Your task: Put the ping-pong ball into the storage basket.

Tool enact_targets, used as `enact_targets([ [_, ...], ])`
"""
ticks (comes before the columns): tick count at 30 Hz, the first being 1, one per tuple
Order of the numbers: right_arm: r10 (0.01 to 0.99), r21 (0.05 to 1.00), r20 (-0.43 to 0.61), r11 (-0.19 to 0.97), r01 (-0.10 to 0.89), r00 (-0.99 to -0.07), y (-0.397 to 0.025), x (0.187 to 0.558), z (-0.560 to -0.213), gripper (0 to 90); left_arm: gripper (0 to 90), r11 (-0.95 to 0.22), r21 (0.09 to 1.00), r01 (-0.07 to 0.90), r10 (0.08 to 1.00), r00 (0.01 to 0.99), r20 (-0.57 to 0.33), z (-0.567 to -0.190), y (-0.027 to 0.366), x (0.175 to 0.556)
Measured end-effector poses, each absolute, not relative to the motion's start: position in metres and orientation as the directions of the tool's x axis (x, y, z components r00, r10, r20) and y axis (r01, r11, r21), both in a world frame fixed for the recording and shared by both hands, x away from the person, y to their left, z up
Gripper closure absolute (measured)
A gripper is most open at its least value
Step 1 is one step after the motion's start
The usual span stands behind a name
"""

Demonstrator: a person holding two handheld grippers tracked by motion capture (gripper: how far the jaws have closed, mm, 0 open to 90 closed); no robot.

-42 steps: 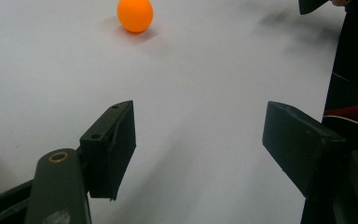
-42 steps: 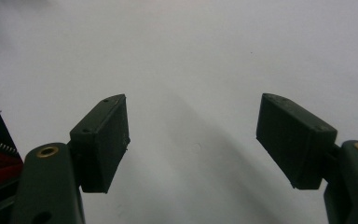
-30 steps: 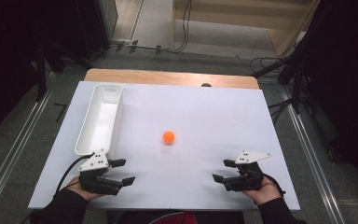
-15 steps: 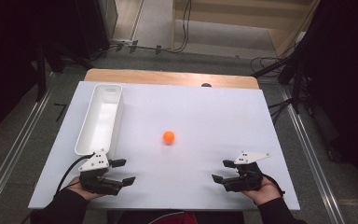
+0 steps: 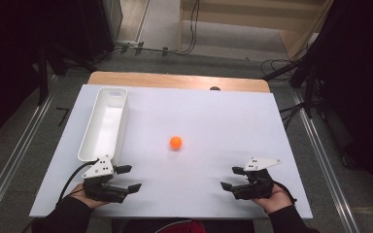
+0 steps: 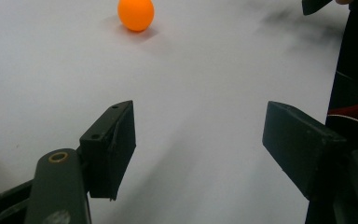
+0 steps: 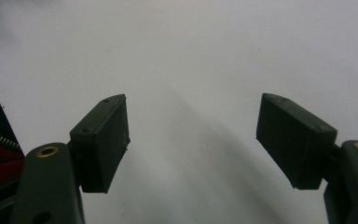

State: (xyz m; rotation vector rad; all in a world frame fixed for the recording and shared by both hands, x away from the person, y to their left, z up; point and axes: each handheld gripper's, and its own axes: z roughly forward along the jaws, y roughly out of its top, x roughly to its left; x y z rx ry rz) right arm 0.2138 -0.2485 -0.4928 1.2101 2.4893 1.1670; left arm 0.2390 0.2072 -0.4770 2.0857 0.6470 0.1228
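Orange ball (image 5: 176,142) sits on the white desk (image 5: 233,121), roughly mid-desk, a little nearer the left edge than the right and slightly toward the near edge from centre. It lies free, touching neither tool.

Left gripper (image 5: 129,178) rests at the near-left corner of the desk, held in the person's left hand (image 5: 90,194). Jaws spread wide, nothing between them; bare desk surface shows in the gap. In the left gripper view the ball (image 6: 136,14) lies well ahead of the jaws, offset toward the left one.

Right gripper (image 5: 232,177) rests near the near-right corner, held in the right hand (image 5: 274,198). Jaws likewise released and apart, gripping nothing.

Both grippers are well apart from the ball.

Long white tray (image 5: 88,145) lies along the left edge, its near end just beside the left gripper.
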Motion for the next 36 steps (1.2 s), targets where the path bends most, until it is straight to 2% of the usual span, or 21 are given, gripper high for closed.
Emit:
enact_targets([
  [18, 0.719, 0.696, 0.195, 0.378, 0.611, -0.668, -0.248, 0.214, -0.493, 24.0, 25.7, -0.420, 0.833, 0.361, 0.495, 0.860, -0.123, -0.469, 0.190, 0.238],
  [27, 0.719, 0.694, 0.190, 0.383, 0.610, -0.668, -0.248, 0.214, -0.493, 24.0, 25.7, -0.398, 0.822, 0.408, 0.507, 0.844, -0.173, -0.470, 0.181, 0.239],
  [36, 0.722, 0.695, 0.192, 0.378, 0.611, -0.665, -0.248, 0.213, -0.493, 24.0, 25.9, -0.405, 0.817, 0.410, 0.499, 0.848, -0.179, -0.471, 0.171, 0.240],
])
